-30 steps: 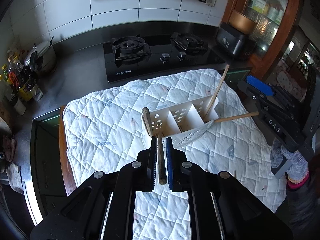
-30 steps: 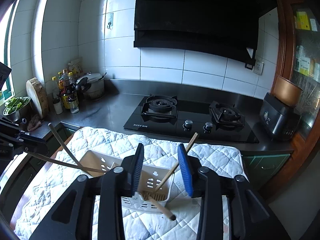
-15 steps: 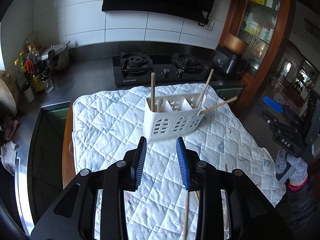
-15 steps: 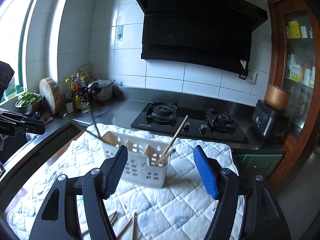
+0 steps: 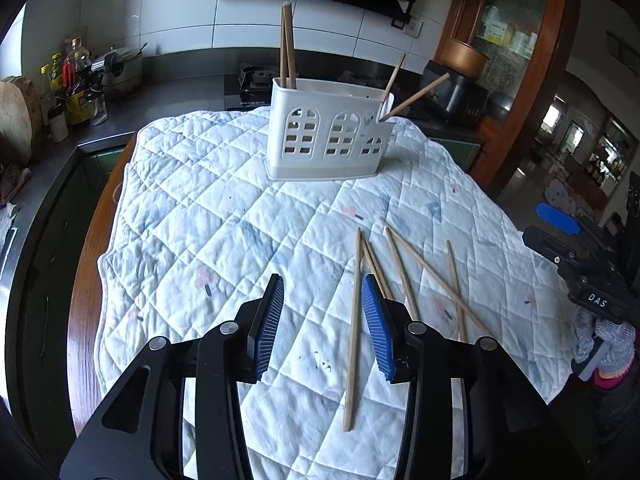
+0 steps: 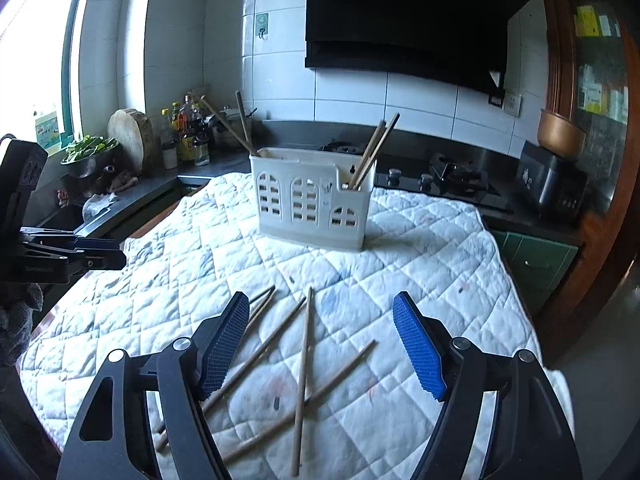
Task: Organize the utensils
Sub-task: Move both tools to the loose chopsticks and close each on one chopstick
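Note:
A white slotted utensil holder point(image 5: 328, 136) point(image 6: 308, 200) stands upright on the quilted cloth point(image 5: 200, 208). Wooden chopsticks point(image 5: 287, 48) poke out of its left end, and two more point(image 5: 416, 96) lean out of its right end. Several loose chopsticks point(image 5: 400, 272) point(image 6: 304, 360) lie crossed on the cloth in front. My left gripper point(image 5: 323, 284) hovers low beside them, jaws opening, pads gripping nothing; one chopstick lies on the cloth below its right finger. My right gripper point(image 6: 320, 300) hangs over the pile, jaws opening wide and empty.
A gas stove point(image 6: 460, 176) and a dark counter run behind the cloth. Bottles point(image 6: 188, 132), a wooden board point(image 6: 128, 136) and a bowl of greens stand at the left. A black cooker point(image 6: 552, 184) and a wooden cabinet are at the right. The table's wooden edge point(image 5: 86, 320) shows left.
Both grippers pulled back from the holder and sank toward the cloth. The left let go of a chopstick, which now stands in the holder. Both jaws widened, and the loose chopsticks came into view.

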Tool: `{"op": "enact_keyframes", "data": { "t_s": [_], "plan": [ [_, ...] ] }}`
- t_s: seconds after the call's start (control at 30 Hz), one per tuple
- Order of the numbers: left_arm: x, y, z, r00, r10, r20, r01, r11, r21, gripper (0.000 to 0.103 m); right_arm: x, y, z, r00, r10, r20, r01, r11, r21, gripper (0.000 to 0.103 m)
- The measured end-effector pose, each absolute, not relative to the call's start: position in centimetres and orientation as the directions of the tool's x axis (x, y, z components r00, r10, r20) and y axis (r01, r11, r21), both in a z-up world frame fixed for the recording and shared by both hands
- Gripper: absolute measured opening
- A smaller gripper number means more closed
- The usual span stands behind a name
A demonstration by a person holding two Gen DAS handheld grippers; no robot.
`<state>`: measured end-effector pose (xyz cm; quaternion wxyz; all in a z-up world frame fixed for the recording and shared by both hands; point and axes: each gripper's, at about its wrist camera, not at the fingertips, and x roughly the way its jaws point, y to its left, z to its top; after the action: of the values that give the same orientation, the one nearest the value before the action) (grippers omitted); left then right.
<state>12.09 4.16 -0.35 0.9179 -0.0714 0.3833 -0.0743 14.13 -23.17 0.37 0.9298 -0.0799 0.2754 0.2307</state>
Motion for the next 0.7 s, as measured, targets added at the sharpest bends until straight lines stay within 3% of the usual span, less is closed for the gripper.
{"op": "enact_keyframes", "data": {
  "t_s": [0.2,0.7],
  "plan": [
    [10.2,3.1,-3.2,0.687,-0.165,-0.708,0.071,0.984,-0.162,0.044,11.9,-23.5,-3.9,0.703,0.376,-0.604,-0.458,0.889,0.021,0.071],
    [9.7,-0.5,-8.7,0.610,-0.179,-0.772,0.147,0.983,-0.112,0.040,11.8,-24.1,-7.9,0.645,0.361,-0.674,-0.415,0.906,0.087,0.048]
  ]
}}
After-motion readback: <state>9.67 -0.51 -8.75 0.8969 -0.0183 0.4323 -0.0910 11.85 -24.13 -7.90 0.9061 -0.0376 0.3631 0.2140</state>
